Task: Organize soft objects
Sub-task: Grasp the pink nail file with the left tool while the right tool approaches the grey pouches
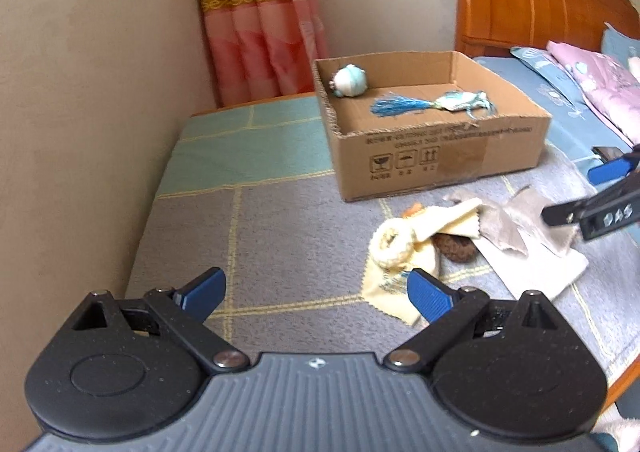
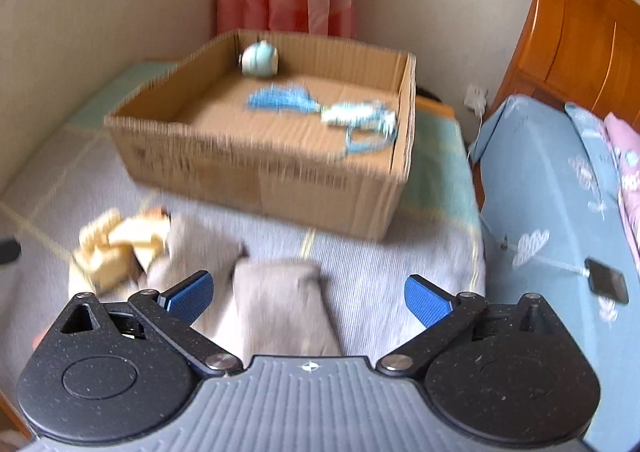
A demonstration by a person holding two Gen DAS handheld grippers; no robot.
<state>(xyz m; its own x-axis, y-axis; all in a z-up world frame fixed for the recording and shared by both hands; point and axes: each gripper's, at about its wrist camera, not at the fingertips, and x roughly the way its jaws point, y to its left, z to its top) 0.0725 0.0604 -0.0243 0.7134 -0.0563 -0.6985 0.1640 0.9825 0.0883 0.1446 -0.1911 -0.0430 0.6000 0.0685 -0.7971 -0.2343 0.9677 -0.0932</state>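
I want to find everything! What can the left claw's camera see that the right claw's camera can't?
Only the left camera shows the brown knitted thing under the yellow cloth, the printed symbols on the box front, and the right claw itself, seen from the side.

Only the right camera shows the wall plug and the whole black phone on the blue sheet.

Both show the cardboard box holding a round teal toy and a blue tassel charm, plus the grey cloth.
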